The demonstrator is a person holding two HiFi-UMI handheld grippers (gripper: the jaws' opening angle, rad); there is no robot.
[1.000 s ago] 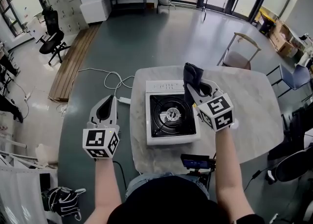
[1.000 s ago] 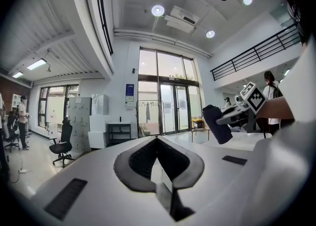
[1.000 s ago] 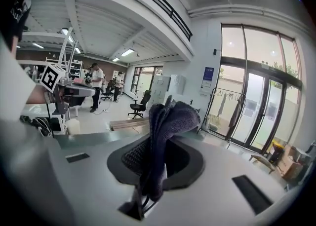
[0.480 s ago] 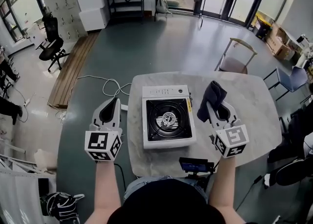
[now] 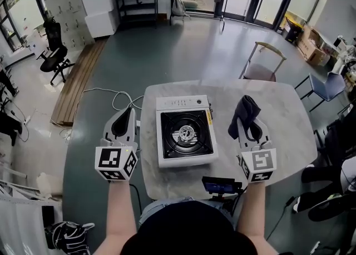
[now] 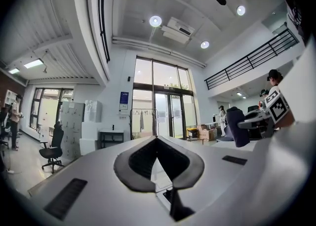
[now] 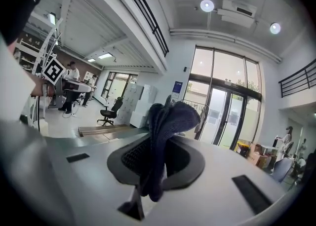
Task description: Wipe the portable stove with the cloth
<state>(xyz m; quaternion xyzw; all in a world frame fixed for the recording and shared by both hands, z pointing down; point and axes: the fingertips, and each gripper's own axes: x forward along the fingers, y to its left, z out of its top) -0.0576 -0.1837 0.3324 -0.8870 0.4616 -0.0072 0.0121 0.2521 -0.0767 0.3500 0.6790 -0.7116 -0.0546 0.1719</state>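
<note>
The white portable stove (image 5: pixel 183 137) with its black burner top sits on the marble table (image 5: pixel 283 120), left of centre. My right gripper (image 5: pixel 246 121) hovers over the bare table just right of the stove, shut on a dark blue cloth (image 5: pixel 245 110) that bunches up above its tips. The right gripper view shows the cloth (image 7: pixel 165 131) pinched between the jaws of the right gripper (image 7: pixel 157 146) and hanging down. Off the table's left edge, over the floor, is my left gripper (image 5: pixel 130 111). Its jaws meet with nothing between them in the left gripper view (image 6: pixel 156 139).
A small black device (image 5: pixel 220 184) sits at the table's near edge. A white cable (image 5: pixel 119 99) runs across the floor left of the table. A chair (image 5: pixel 260 64) stands beyond the far edge, another chair (image 5: pixel 328 87) to the right. Wooden boards (image 5: pixel 75 84) lie far left.
My right gripper has carried the cloth from above the stove's back right corner to the table at the stove's right side. The left gripper has barely moved.
</note>
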